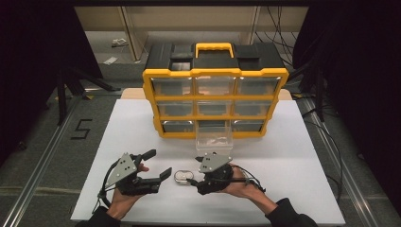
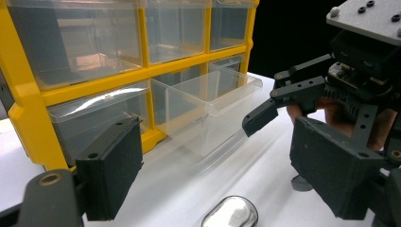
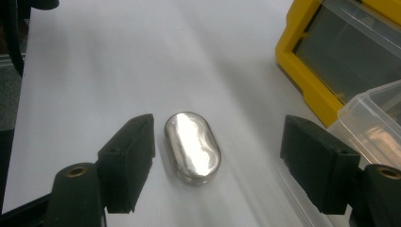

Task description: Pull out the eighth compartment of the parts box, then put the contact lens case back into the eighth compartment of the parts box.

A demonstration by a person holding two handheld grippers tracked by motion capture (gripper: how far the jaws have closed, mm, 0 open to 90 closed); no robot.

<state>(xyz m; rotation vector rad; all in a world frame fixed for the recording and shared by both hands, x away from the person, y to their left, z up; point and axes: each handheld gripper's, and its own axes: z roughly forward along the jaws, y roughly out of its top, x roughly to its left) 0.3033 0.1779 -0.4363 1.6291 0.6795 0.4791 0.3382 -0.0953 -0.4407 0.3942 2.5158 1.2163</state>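
my right tongs (image 3: 215, 163) wide open, straddling shiny oval metal tin (image 3: 192, 146) on white desk (image 1: 142, 132) | left tongs (image 1: 158, 165) open, empty | risk: slick tin squirts out off-centre

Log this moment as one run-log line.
left gripper: open, idle | right gripper: open, jaws straddling metal capsule | capsule: lying on table, ungrasped | clear drawer: pulled out of yellow organizer

The only legible mark I can read is a dark numeral "5" (image 1: 82, 128) on the grey floor (image 1: 52, 142), just beyond the left edge of my worktop (image 1: 283, 142). Nothing else carries readable text or labels.
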